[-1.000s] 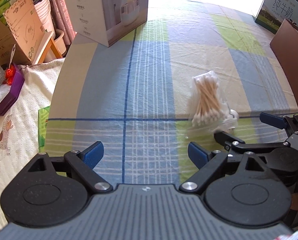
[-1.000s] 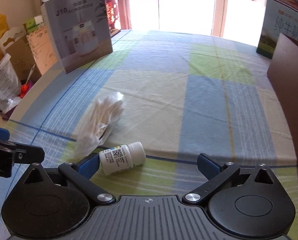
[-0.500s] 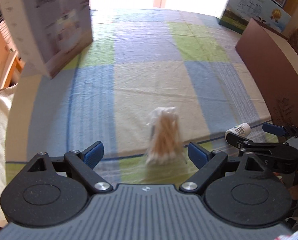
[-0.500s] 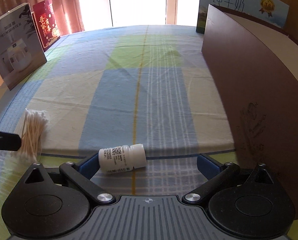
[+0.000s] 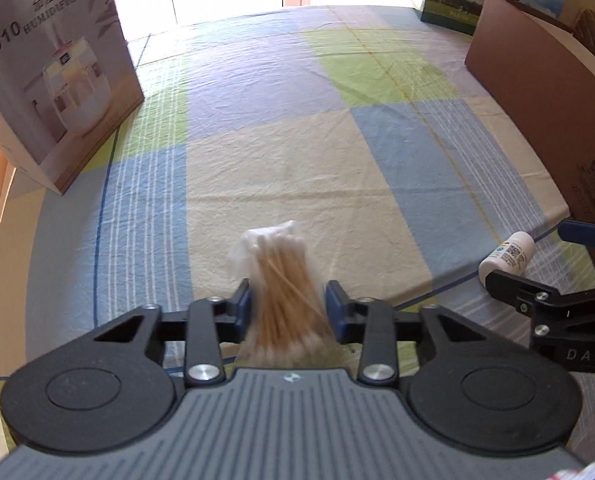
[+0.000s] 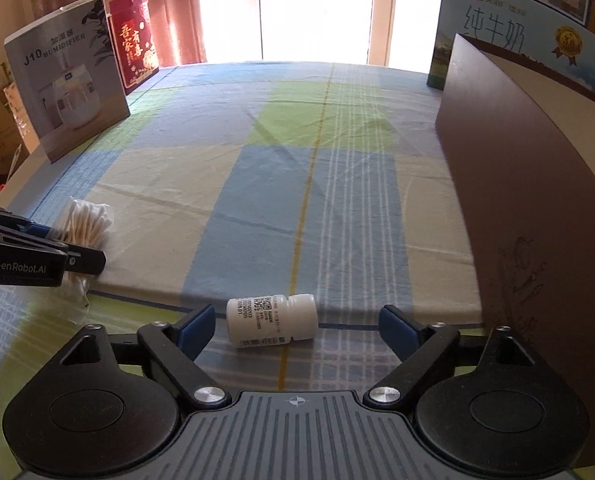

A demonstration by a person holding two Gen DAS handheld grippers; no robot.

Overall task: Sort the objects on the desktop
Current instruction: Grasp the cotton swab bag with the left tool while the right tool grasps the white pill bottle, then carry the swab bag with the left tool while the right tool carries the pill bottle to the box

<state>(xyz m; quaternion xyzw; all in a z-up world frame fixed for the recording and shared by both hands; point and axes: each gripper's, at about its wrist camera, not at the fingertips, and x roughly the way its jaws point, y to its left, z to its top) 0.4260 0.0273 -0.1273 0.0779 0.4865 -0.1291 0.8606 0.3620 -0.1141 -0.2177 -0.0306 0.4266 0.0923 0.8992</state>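
Nearest to me, the left gripper (image 5: 288, 307) has its blue pads (image 5: 242, 303) pressed in against both sides of a clear bag of cotton swabs (image 5: 285, 292), wooden sticks bunched between them, the bag's far end resting on the checked tablecloth (image 5: 297, 168). Beside it, the right gripper (image 6: 296, 330) is spread wide, its fingers (image 6: 195, 326) either side of a small white pill bottle (image 6: 272, 321) that lies on its side on the cloth, touching neither pad. The bottle sits just this side of a dark blue line in the pattern. Further off, a brown cardboard box (image 6: 537, 216) stands along the right edge, a humidifier box (image 5: 49, 92) on the left, and a milk carton box (image 6: 513, 40) at the far end by the bright window.
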